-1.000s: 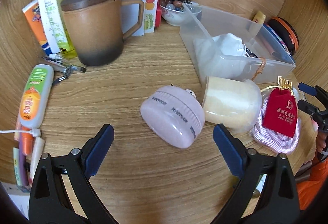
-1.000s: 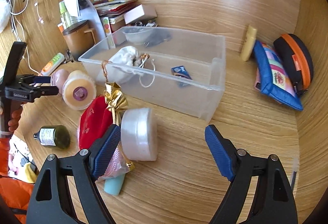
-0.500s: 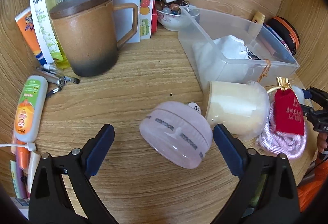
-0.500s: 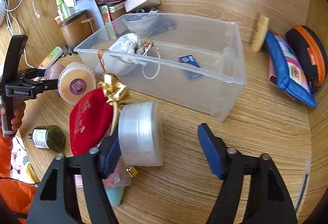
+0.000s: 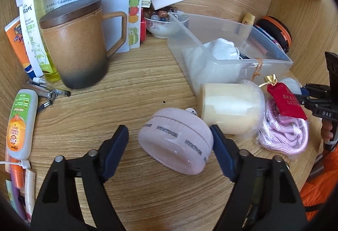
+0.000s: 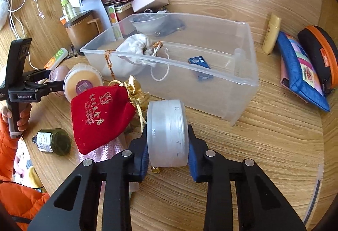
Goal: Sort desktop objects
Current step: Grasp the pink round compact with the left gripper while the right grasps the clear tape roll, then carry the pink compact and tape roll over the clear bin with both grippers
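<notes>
Frosted white plastic, a squat round jar (image 6: 167,135) standing on its edge at lower centre of the right wrist view, is clamped between the blue pads of the right gripper (image 6: 168,151), whose jaws have just been closing onto its flat faces. A red velvet pouch with gold tie (image 6: 101,116) lies just left of it, near the inner finger. Beyond, in mid-frame, waits the clear plastic bin (image 6: 243,83).

In the left wrist view, the left gripper (image 5: 169,142) straddles a pink round timer (image 5: 176,142) tipped on the wooden desk (image 5: 137,83); its jaws have just been closing. The right-hand pad sits at the timer's rim, the left-hand pad stands clear, so nothing is gripped yet. A cream lidded tub (image 5: 231,108) lies just beyond the timer.

Done well, the right hand should likely lift straight up, clear of the pouch's tie, while the left centres before squeezing.
</notes>
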The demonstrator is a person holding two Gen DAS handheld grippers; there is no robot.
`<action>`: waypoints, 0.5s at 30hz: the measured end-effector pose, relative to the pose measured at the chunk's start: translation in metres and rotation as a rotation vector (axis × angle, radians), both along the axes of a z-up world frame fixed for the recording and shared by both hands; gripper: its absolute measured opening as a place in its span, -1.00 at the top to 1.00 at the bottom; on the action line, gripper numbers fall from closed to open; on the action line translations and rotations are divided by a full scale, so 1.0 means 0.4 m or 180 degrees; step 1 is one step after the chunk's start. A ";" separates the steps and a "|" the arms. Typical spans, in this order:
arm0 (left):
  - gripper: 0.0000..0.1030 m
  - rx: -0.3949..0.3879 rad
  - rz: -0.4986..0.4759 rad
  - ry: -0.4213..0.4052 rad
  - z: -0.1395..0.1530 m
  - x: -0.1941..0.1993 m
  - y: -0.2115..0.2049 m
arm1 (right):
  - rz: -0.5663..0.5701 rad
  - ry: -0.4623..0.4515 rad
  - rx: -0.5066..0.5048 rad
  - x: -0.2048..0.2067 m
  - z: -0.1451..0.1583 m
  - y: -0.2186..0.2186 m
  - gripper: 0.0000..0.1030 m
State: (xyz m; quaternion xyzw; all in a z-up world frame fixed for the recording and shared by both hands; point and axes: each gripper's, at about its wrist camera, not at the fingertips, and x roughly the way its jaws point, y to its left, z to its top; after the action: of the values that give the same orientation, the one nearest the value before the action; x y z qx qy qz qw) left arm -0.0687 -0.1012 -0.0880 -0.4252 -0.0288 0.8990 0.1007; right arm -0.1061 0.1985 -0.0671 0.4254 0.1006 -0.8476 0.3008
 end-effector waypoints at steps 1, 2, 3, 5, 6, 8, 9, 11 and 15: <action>-0.37 0.0014 -0.0020 0.0009 0.001 0.001 0.001 | -0.0018 -0.0003 -0.0007 0.000 0.002 0.005 0.48; -0.33 0.0029 -0.0041 0.0017 0.002 0.003 0.003 | -0.0026 -0.0005 -0.0007 0.000 0.002 0.008 0.48; -0.27 0.0035 -0.0054 0.0026 0.003 0.004 0.004 | -0.0047 -0.0004 -0.0012 0.000 0.004 0.013 0.48; -0.27 -0.0038 -0.0013 0.0064 0.004 0.008 0.009 | -0.0080 -0.0009 -0.0023 0.001 0.006 0.020 0.48; -0.27 -0.0069 0.0007 0.0084 0.004 0.010 0.009 | -0.0098 -0.0007 -0.0034 0.001 0.008 0.024 0.48; -0.27 -0.0104 0.0076 0.0090 0.002 0.012 0.007 | -0.0134 0.0008 -0.0049 0.002 0.013 0.031 0.48; -0.27 -0.0105 0.0109 0.0088 0.002 0.013 0.004 | -0.0147 0.0013 -0.0053 0.003 0.014 0.034 0.48; -0.27 -0.0118 0.0202 0.0085 0.000 0.018 -0.006 | -0.0174 0.0039 -0.0056 0.004 0.020 0.040 0.48; -0.27 -0.0147 0.0366 0.0090 0.001 0.029 -0.025 | -0.0206 0.0049 -0.0050 0.004 0.024 0.048 0.48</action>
State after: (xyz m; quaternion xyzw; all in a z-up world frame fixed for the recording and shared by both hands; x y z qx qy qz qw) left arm -0.0570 -0.1113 -0.0877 -0.4123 -0.0310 0.9097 0.0394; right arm -0.1045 0.2177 -0.0576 0.4195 0.0825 -0.8609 0.2758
